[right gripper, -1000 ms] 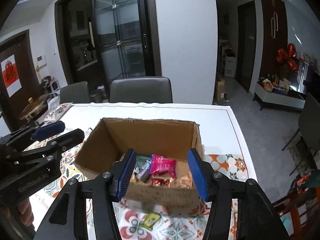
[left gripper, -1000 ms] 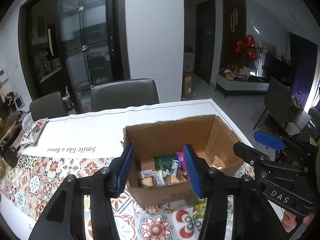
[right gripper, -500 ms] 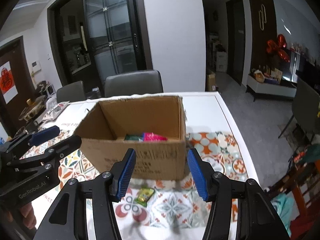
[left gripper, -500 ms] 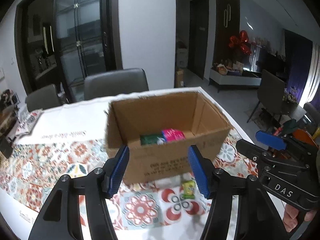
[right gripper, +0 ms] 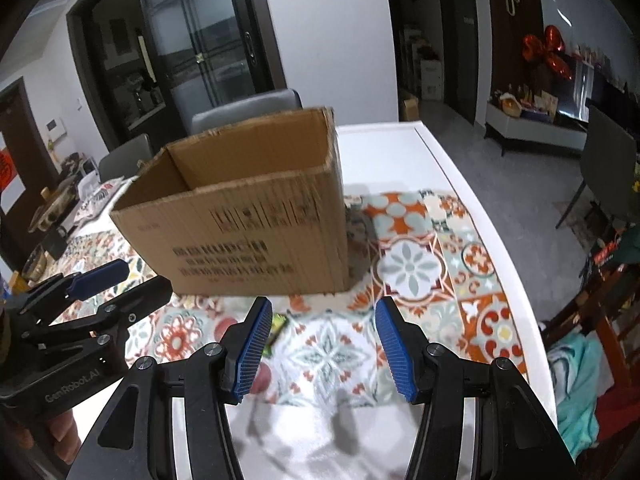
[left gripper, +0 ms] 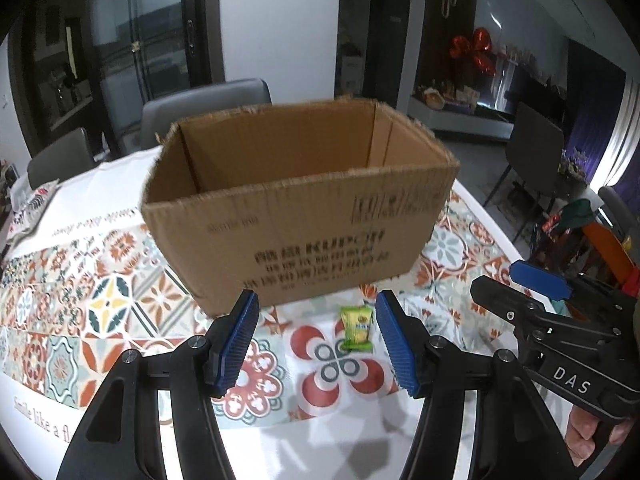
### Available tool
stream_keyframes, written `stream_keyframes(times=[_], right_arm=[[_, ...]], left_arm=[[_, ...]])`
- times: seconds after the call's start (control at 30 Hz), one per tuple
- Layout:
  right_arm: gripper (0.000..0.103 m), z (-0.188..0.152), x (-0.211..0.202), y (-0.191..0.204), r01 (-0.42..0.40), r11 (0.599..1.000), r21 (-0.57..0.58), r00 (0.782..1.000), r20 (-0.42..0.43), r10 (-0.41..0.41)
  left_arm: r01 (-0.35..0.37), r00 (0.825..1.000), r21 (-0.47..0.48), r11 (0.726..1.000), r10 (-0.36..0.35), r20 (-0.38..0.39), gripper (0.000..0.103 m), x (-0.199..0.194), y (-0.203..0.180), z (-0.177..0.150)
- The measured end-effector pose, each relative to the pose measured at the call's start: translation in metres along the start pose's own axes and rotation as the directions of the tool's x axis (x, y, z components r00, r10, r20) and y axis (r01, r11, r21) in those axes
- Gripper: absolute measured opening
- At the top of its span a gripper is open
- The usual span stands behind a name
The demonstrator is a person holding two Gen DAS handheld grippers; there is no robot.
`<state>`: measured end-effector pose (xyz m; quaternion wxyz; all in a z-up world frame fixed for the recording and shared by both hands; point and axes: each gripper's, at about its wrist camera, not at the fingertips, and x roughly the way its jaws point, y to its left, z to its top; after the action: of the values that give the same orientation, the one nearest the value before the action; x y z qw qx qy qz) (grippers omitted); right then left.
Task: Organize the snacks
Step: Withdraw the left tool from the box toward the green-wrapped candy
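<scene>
A small yellow-green snack packet lies on the patterned tablecloth, just before an open cardboard box. Left gripper and right gripper hover near, jaws apart, empty.

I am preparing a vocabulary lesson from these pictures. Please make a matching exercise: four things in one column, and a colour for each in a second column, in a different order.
Things:
1. cardboard box
2. snack packet in front of the box
3. left gripper pads
4. balloon in the far room

Colours:
a. blue
b. red
c. brown
d. yellow-green

Pairs: 1-c, 2-d, 3-a, 4-b
</scene>
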<state>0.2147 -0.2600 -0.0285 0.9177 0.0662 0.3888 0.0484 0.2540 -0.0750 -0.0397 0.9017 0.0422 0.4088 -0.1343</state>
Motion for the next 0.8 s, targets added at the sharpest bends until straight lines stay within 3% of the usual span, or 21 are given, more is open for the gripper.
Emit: stream_keyframes(times=[0.4, 0.8], right_arm=[[0.055, -0.023, 0.025, -0.010, 0.004, 0.999, 0.034, 0.996, -0.088, -0.001], [0.055, -0.037, 0.046, -0.019, 0.022, 0.998, 0.052, 0.988, -0.156, -0.014]], left_arm=[[0.051, 0.995, 0.006, 0.999, -0.051, -0.092, 0.059, 0.040, -0.009, -0.022], [0.082, 0.984, 0.018, 0.996, -0.079, -0.161, 0.049, 0.084, -0.020, -0.030]])
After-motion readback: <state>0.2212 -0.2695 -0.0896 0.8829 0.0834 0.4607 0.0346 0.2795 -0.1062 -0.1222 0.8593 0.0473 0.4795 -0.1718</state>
